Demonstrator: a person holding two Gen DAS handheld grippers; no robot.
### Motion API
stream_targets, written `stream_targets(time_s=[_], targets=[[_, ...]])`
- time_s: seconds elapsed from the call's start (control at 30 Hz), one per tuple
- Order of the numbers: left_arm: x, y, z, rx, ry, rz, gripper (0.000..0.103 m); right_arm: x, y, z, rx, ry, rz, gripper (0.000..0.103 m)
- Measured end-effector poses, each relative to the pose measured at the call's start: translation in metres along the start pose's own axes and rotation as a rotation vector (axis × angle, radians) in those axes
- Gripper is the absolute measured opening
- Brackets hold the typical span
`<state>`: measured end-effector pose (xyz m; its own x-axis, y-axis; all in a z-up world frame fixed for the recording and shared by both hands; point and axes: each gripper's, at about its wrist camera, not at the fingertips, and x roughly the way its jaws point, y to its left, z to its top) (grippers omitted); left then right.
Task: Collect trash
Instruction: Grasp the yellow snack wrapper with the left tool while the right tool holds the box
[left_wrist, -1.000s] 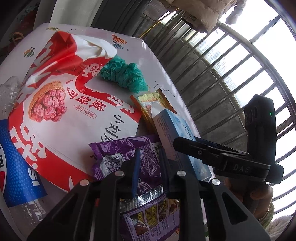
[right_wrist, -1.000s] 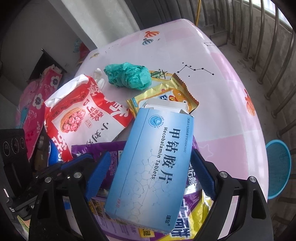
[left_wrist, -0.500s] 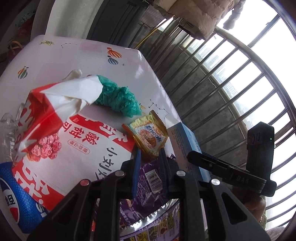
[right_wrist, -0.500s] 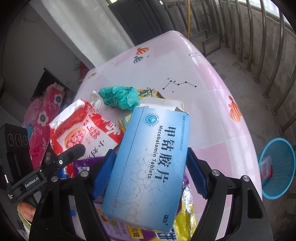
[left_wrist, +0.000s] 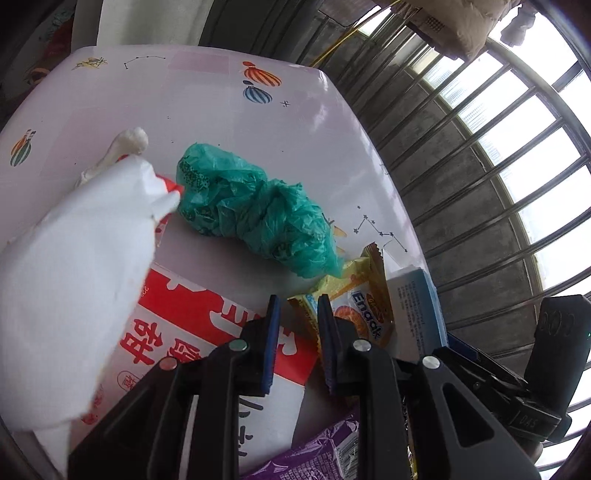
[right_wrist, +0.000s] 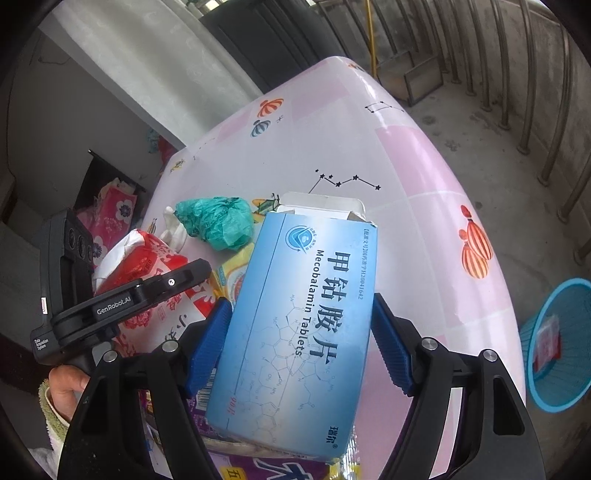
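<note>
Lifting since before, right gripper (right_wrist: 299, 347) fingers clamp the blue box (right_wrist: 295, 332); left gripper (left_wrist: 295, 332) fingers nearly together, empty.

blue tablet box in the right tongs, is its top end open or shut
Open. On the blue tablet box the far end's white flap stands up behind a torn edge. Whether anything is inside cannot be told.

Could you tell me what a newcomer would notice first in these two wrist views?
First, the big blue medicine box, gripped between the pads of the right tool and filling the middle of its view. Next, the crumpled green plastic bag on the pink table, ahead of the left tool, beside a red and white snack bag. A blue basket stands on the floor at the right.
</note>
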<state>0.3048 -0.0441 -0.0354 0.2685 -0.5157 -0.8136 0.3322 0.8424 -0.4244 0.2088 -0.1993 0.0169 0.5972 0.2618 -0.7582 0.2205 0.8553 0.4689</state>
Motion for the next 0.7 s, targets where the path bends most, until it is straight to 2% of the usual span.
stream_targets(time_s=[0.27, 0.43, 0.6, 0.7], targets=[[0.004, -0.007, 0.003, 0.049, 0.015, 0.011, 0.034, 0.002, -0.011, -0.003, 0.035, 0.008, 0.052, 0.07], [0.009, -0.01, 0.005, 0.066, 0.022, 0.009, 0.034, 0.002, -0.017, -0.002, 0.06, 0.007, 0.087, 0.07], [0.011, -0.015, 0.006, 0.072, 0.021, -0.06, 0.034, 0.004, -0.021, -0.001, 0.078, 0.0, 0.115, 0.07], [0.014, -0.014, 0.007, 0.056, 0.028, -0.051, 0.033, 0.005, -0.023, 0.0, 0.082, -0.004, 0.125, 0.07]])
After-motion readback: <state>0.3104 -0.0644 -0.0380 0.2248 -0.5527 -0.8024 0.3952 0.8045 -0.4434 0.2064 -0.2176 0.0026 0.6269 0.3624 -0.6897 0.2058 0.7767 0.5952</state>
